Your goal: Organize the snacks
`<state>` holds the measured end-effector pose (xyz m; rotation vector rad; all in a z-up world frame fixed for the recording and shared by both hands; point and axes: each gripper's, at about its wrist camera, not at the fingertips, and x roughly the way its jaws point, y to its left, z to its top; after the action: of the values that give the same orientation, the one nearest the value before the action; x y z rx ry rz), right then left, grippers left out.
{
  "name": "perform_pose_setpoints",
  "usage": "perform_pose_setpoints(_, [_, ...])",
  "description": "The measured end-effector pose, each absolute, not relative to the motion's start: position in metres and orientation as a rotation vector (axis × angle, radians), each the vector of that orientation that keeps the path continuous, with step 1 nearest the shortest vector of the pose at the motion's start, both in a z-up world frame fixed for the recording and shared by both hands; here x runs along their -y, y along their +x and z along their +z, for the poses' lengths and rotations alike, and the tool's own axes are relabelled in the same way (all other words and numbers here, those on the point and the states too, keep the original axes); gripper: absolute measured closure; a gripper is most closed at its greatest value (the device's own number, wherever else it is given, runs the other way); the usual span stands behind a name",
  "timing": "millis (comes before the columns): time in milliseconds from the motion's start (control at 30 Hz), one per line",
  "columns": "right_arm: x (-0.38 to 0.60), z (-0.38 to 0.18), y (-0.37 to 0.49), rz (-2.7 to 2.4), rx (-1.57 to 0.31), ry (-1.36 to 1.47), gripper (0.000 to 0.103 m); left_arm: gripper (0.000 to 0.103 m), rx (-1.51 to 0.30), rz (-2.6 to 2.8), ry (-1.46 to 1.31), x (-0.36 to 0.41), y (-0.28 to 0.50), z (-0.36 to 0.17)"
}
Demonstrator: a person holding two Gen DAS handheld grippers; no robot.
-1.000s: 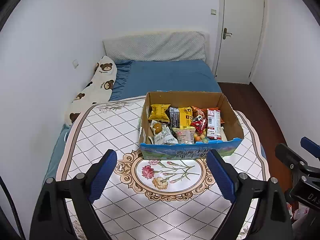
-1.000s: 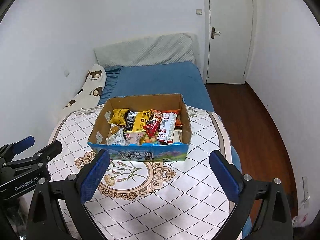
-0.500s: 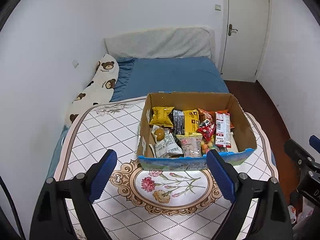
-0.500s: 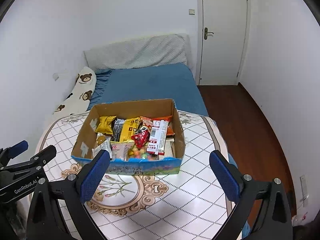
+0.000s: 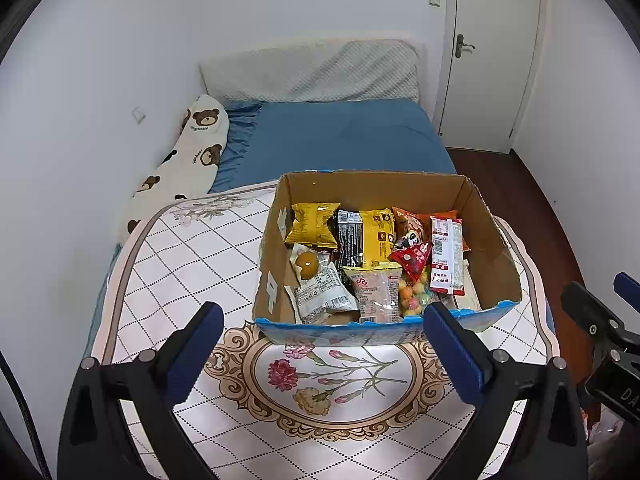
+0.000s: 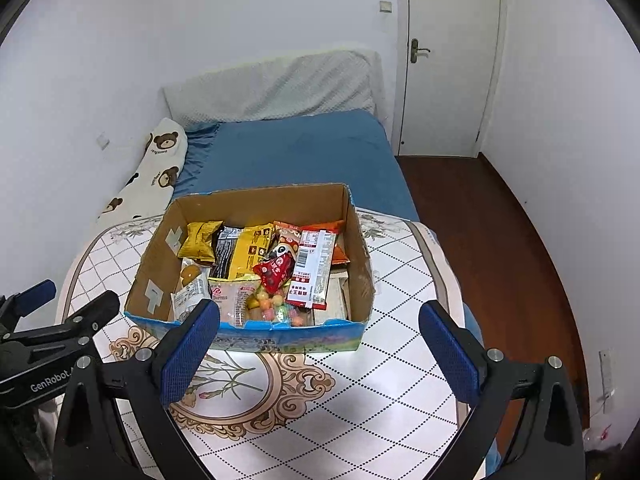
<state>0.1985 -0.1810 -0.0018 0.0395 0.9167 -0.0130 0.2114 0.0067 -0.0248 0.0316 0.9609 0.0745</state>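
Observation:
An open cardboard box (image 5: 492, 240) (image 6: 362, 256) with a blue printed front stands on the table and holds several snack packs: a yellow bag (image 5: 312, 226) (image 6: 200, 238), a black and yellow pack (image 5: 364, 236), a red pouch (image 5: 414, 258) (image 6: 276, 270), a long red and white pack (image 5: 446, 254) (image 6: 314, 270), and a bag of coloured candy balls (image 6: 276, 306). My left gripper (image 5: 324, 352) is open and empty, above the table just in front of the box. My right gripper (image 6: 320, 344) is open and empty, also in front of the box.
The table wears a white diamond-pattern cloth with a floral medallion (image 5: 328, 376). Behind it is a blue bed (image 5: 340, 136) with a bear-print pillow (image 5: 188, 152). A white door (image 6: 448, 60) and dark wood floor (image 6: 480, 216) lie to the right.
Both grippers have moved forward toward the box and look down on it more steeply, so it sits larger and lower in both views. Both stay open and empty.

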Motion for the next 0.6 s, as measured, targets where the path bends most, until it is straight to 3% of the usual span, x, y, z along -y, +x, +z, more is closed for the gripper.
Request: perform_pose_setpoints(600, [0.1804,-0.0067,0.2017,-0.026,-0.922,0.023,0.001,0.001,-0.967,0.072,0.031,-0.0083,0.2136,-0.0273])
